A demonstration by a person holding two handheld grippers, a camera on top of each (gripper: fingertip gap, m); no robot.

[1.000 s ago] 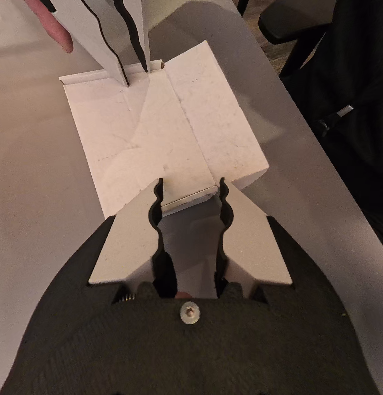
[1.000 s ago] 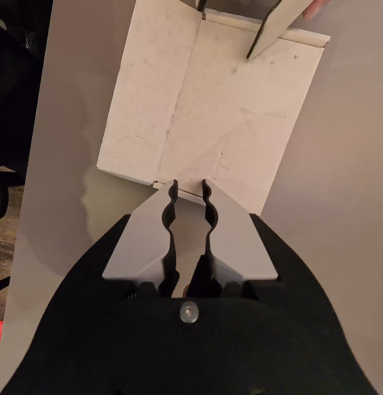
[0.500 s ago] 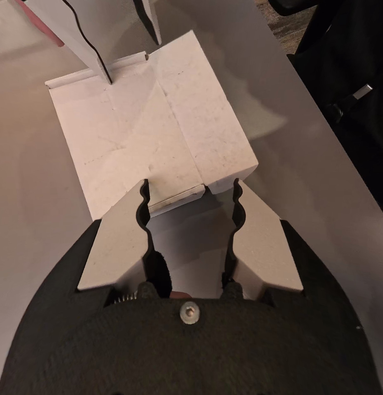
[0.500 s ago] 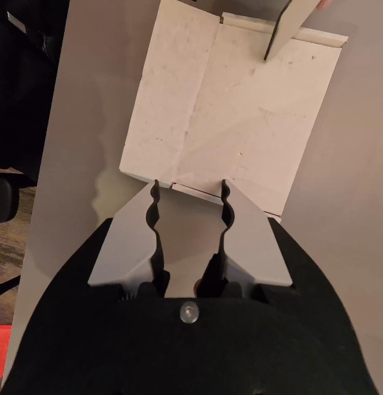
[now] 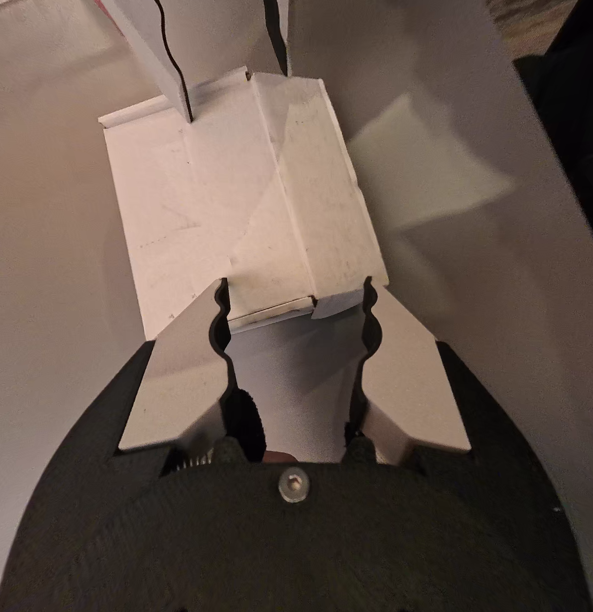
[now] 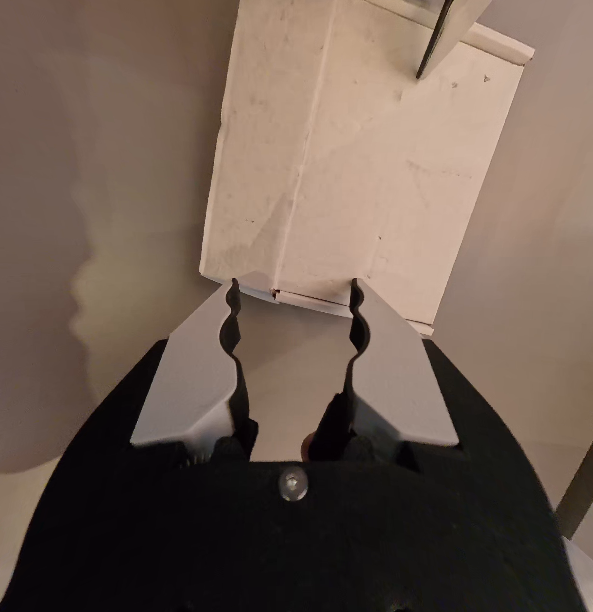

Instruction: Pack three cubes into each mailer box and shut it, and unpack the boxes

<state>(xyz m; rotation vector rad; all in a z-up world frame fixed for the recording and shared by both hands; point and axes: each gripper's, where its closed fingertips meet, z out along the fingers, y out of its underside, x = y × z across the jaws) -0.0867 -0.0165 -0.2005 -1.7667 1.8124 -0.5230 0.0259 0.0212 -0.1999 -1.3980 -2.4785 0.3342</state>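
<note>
A white mailer box lies shut on the grey table, its top creased and scuffed. My left gripper is open and empty, its tips at the box's near end, over the front flap. My right gripper is open and empty at the opposite end of the same box. Each view shows the other gripper's fingers over the far end: the right one's fingers in the left wrist view, and a left finger in the right wrist view. No cubes are in view.
The grey table spreads to the left of the box. Its edge runs down the right side of the left wrist view, with a dark chair and floor beyond. The box casts a shadow on its right.
Both grippers have opened wider, the right one from nearly shut. Both have drawn closer to the box ends, and the box's long side panel now shows more steeply.
</note>
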